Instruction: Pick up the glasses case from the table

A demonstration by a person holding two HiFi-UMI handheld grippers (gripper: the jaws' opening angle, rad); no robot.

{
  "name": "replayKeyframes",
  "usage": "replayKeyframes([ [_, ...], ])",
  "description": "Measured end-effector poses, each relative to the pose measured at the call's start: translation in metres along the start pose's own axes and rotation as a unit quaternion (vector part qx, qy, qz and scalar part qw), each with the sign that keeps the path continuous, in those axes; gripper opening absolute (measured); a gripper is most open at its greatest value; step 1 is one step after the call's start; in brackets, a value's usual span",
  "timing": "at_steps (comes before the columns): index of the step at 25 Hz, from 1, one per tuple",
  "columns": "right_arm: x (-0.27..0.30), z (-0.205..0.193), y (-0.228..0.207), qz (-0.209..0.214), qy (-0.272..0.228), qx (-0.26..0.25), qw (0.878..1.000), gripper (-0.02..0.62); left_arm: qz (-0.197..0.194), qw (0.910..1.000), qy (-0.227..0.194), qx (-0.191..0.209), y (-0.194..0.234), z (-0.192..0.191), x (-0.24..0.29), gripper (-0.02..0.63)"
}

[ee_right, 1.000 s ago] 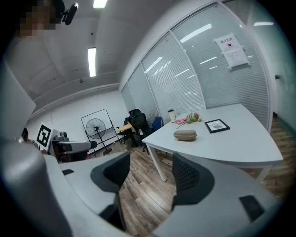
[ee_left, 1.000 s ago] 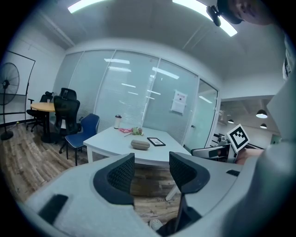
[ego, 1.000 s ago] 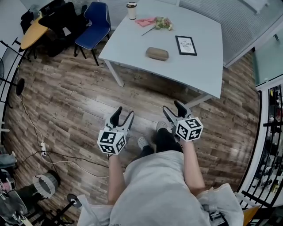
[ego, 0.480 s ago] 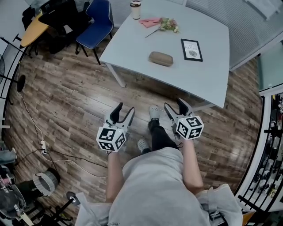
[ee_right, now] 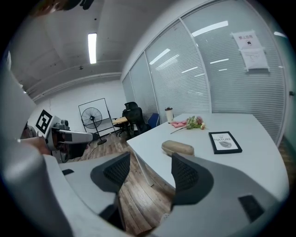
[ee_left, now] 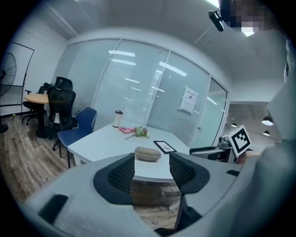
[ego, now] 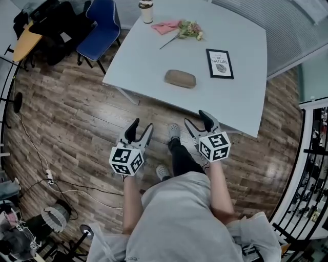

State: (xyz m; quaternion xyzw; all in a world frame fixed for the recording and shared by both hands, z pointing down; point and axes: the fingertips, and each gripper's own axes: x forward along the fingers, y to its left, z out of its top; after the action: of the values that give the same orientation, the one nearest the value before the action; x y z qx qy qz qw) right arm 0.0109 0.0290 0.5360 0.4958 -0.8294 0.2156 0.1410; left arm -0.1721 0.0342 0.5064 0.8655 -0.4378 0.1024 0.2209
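A tan oblong glasses case [ego: 180, 79] lies near the front edge of the white table [ego: 143, 66], and it also shows in the left gripper view as the case [ee_left: 148, 154] and in the right gripper view as the case [ee_right: 178, 148]. My left gripper [ego: 139, 130] hangs over the wooden floor short of the table, open and empty. My right gripper [ego: 198, 120] is level with it at the table's near edge, also open and empty. Both are well short of the case.
On the table stand a framed picture [ego: 219, 63], a pink cloth [ego: 166, 27] with flowers [ego: 188, 29] and a lidded cup [ego: 146, 11]. A blue chair [ego: 100, 28] and black office chairs stand at the left. Cables run over the floor [ego: 61, 128] at the left.
The person has stepped forward, so the table and case now lie closer to both grippers. Both grippers remain open and held side by side.
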Motion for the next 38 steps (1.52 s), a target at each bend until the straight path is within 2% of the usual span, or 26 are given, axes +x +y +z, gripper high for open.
replayKeyframes([
  [6, 0.038, 0.004, -0.028, 0.006, 0.013, 0.023, 1.000, 0.267, 0.005, 0.9997, 0.021, -0.015, 0.023, 0.002, 0.043, 0.219],
  [13, 0.079, 0.007, -0.043, 0.025, 0.043, 0.017, 0.999, 0.268, 0.013, 0.9979, 0.059, -0.023, 0.043, -0.001, 0.076, 0.222],
  [23, 0.115, 0.024, -0.092, 0.049, 0.056, 0.017, 0.997, 0.267, 0.029, 0.9974, 0.064, -0.018, 0.060, 0.033, 0.132, 0.221],
  [28, 0.135, 0.039, -0.109, 0.066, 0.057, -0.021, 0.996, 0.267, 0.036, 0.9970, 0.067, -0.014, 0.058, 0.043, 0.158, 0.222],
  [33, 0.145, 0.041, -0.104, 0.096, 0.062, -0.049, 0.992, 0.267, 0.048, 0.9968, 0.063, -0.009, 0.057, 0.047, 0.158, 0.221],
  [38, 0.140, 0.041, -0.097, 0.106, 0.069, -0.070, 0.990, 0.267, 0.057, 0.9977, 0.037, -0.005, 0.059, 0.069, 0.152, 0.221],
])
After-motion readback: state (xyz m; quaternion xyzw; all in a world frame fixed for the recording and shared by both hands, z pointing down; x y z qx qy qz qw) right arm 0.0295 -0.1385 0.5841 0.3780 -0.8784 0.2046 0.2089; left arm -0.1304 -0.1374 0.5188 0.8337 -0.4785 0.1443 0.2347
